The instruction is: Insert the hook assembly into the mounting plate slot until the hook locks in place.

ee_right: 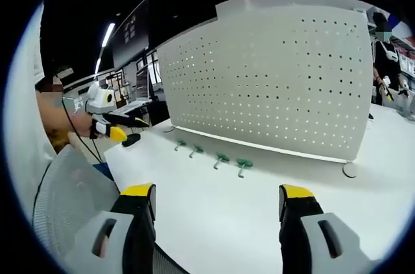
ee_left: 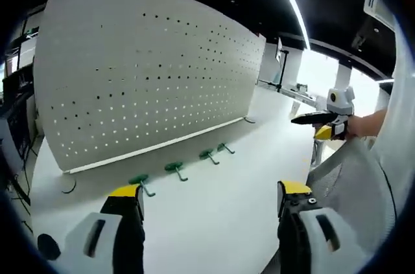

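Hooks (ee_left: 175, 168) lie in a row on the tabletop (ee_left: 214, 222) before the pegboard (ee_left: 149, 67), ungrasped. Both grippers' fingers (ee_left: 126, 199) stand apart, empty. Approach step: lower one gripper onto a hook.

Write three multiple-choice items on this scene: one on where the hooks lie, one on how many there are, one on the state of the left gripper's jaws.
1. Where do the green hooks lie?
A. On the table in front of the pegboard
B. Hung in the pegboard's holes
C. Between a gripper's jaws

2. How many green hooks are there?
A. Two
B. Four
C. Seven

3. How do the left gripper's jaws stand?
A. Shut on a hook
B. Shut on nothing
C. Open, nothing between them

Answers:
1. A: they lie in a row on the white table before the pegboard.
2. B: four show in both views.
3. C: the yellow-tipped jaws stand wide apart over bare table.
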A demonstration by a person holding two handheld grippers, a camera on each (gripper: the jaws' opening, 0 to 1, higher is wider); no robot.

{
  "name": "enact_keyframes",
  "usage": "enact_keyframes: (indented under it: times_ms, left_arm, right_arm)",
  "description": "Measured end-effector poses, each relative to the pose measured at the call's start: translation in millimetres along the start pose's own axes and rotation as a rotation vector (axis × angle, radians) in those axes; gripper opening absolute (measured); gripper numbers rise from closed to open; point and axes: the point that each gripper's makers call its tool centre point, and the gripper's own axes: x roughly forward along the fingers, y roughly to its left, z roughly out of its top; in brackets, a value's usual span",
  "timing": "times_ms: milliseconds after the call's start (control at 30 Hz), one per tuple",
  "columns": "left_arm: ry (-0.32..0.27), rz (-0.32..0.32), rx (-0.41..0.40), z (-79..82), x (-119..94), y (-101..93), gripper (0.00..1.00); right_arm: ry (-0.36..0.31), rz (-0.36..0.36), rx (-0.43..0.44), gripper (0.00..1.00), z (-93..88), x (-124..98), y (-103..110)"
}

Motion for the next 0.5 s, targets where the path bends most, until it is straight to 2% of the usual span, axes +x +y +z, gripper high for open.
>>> enact_keyframes:
  times_ms: [67, 300, 500]
  left_arm:
    - [-0.026, -0.003, 0.056, 5.5, 2.6, 2.0, 0.84]
    - [-0.021, -0.013, 0.074, 9.9, 9.3, 9.3, 0.87]
    - [0.010, -0.016, 0.116, 11.1, 14.3, 19.1, 0.88]
  right_arm:
    - [0.002, 0.001, 0.000, 0.75, 0.2, 0.6, -0.9]
    - [0.004, -0.001, 0.006, 0.75, 2.1, -0.2, -2.1]
    - [0.004, -0.004, 0.006, 0.75, 1.8, -0.2, -3.3]
